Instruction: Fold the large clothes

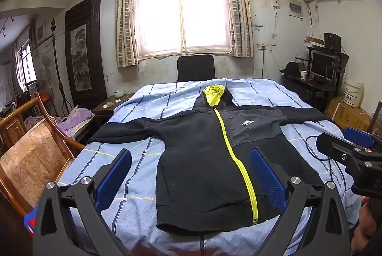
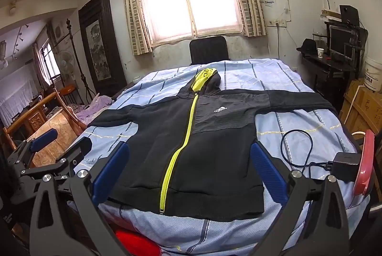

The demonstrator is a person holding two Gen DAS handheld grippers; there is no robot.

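A black hooded jacket [image 1: 198,155] with a neon-yellow zipper and hood lining lies flat, face up, on a table under a light-blue striped sheet [image 1: 152,98], sleeves spread left and right. It also shows in the right wrist view [image 2: 210,143]. My left gripper [image 1: 191,170] is open and empty, held above the jacket's hem. My right gripper [image 2: 189,165] is open and empty, also over the hem. The right gripper shows at the right edge of the left wrist view [image 1: 351,150]; the left gripper shows at the left edge of the right wrist view [image 2: 47,148].
A black charger and coiled cable [image 2: 310,155] lie on the sheet right of the jacket, beside a red object [image 2: 364,160]. A wooden chair [image 1: 31,155] stands to the left, a black chair [image 1: 195,67] behind the table, and a desk with monitors [image 1: 320,74] at the right.
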